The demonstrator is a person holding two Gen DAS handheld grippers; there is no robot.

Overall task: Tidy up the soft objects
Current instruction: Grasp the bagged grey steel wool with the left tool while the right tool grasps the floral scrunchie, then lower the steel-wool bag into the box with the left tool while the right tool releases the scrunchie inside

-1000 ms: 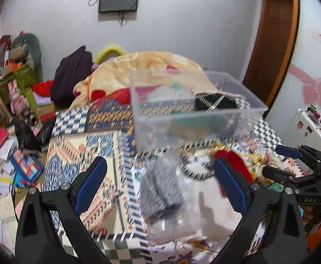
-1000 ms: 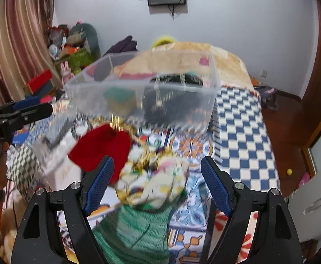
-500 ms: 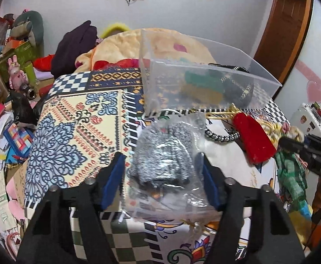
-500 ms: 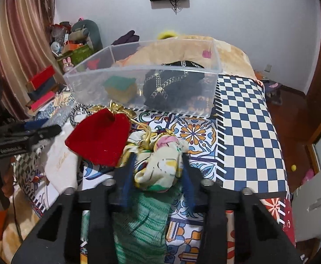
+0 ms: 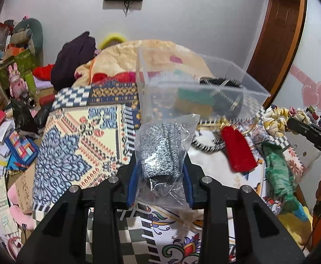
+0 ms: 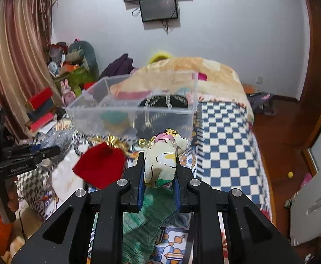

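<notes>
On my left gripper (image 5: pixel 160 176) the jaws are clamped on a bagged speckled knit (image 5: pixel 160 151), held above the bed (image 5: pixel 72 145) before the clear bin (image 5: pixel 195 92); my right gripper (image 6: pixel 158 176) pinches a floral cloth (image 6: pixel 162 160) beside a red pouch (image 6: pixel 100 167)

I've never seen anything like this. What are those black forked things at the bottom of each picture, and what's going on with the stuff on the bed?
There is no robot here. A person holds a two-finger black gripper in each hand, and a fisheye camera on each gripper looks forward along its fingers, giving one picture per hand.

The left gripper is shut on a clear plastic bag of speckled grey knitwear. The right gripper is shut on a cream floral fabric bundle.

On the patterned bedspread lie a red felt pouch, a green knitted cloth and a clear plastic storage box that already holds a few items, probably where the soft things go.
</notes>
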